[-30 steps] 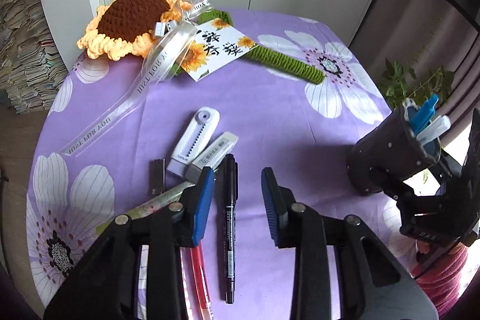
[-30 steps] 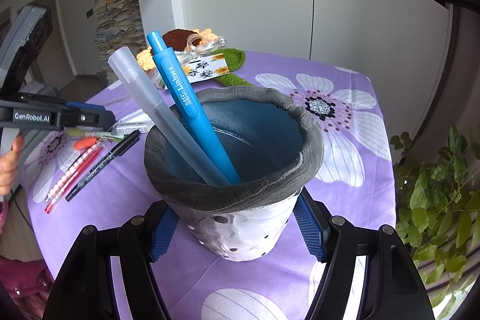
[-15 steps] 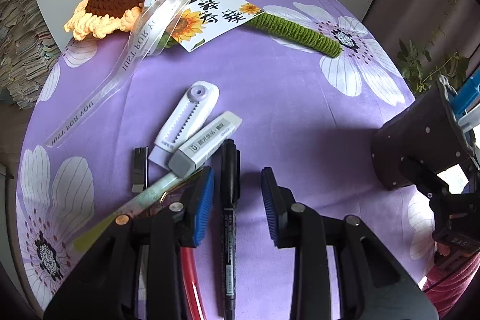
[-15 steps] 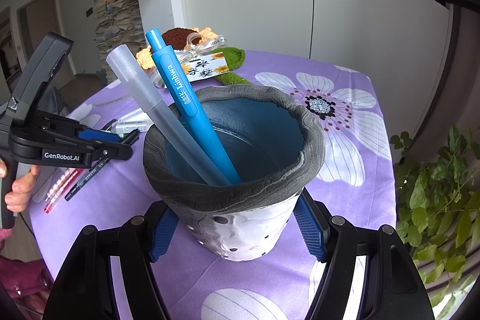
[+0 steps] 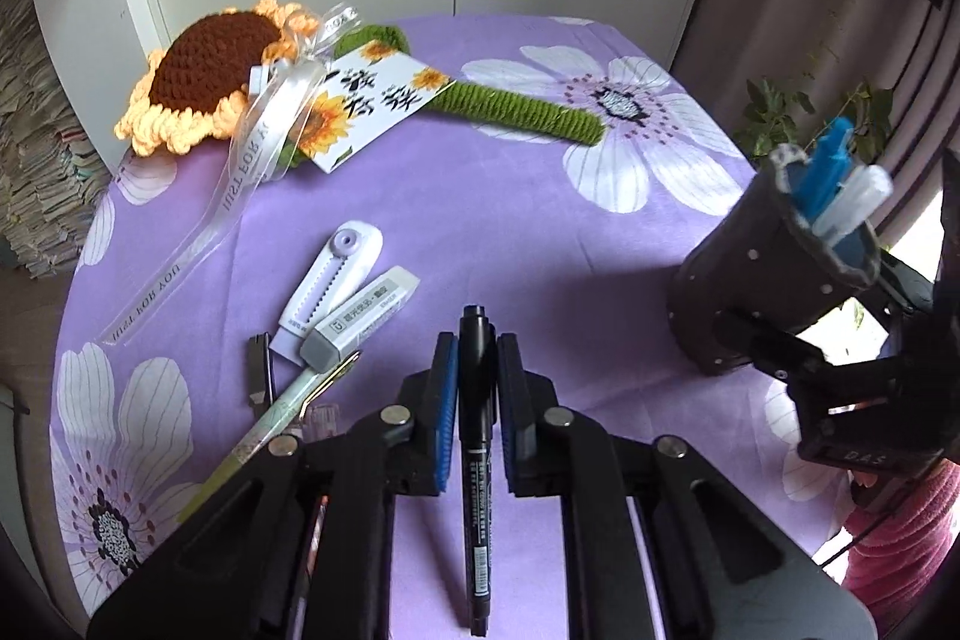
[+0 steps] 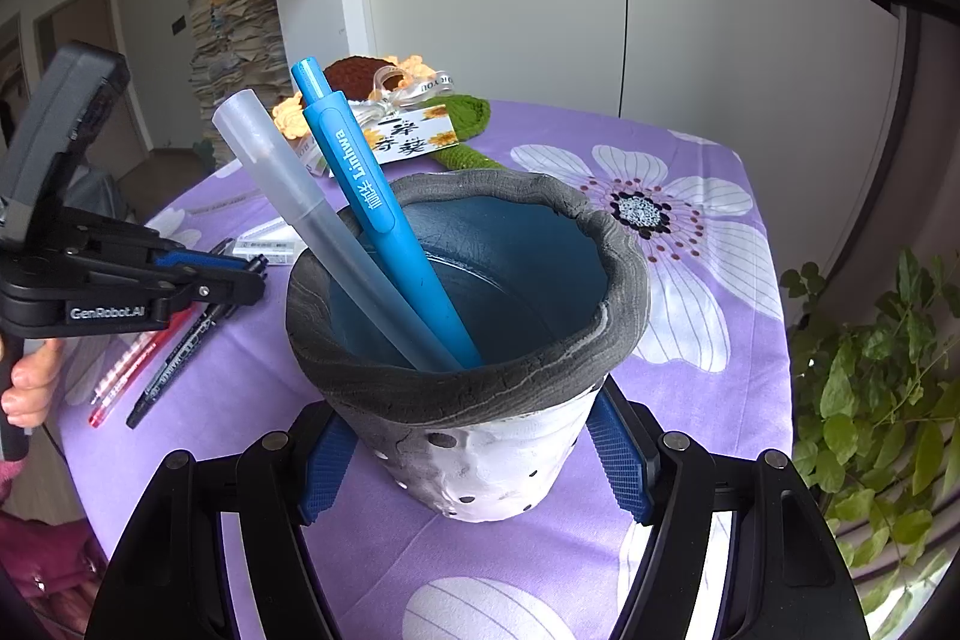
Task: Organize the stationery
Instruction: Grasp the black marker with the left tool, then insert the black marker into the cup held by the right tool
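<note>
A black marker (image 5: 478,400) lies on the purple flowered tablecloth (image 5: 540,250). My left gripper (image 5: 478,340) is closing on it, and its blue pads press the cap end from both sides. From the right wrist view that gripper (image 6: 240,280) sits low over the marker (image 6: 174,370). My right gripper (image 6: 474,460) is shut on the grey pen holder (image 6: 480,436), holding it tilted above the cloth. A blue pen (image 6: 372,220) and a frosted pen (image 6: 288,184) stand inside it. The left wrist view has the holder (image 5: 762,280) at the right.
Left of the marker lie a white utility knife (image 5: 330,280), an eraser (image 5: 360,316), a green pen (image 5: 270,430), a black clip (image 5: 259,376) and red pens (image 6: 132,364). A crochet sunflower (image 5: 204,64) with a card lies at the back. A potted plant (image 6: 870,400) stands beyond the table's right edge.
The left gripper shifted right over the black marker and its jaws closed onto it. The right gripper and the pen holder kept still.
</note>
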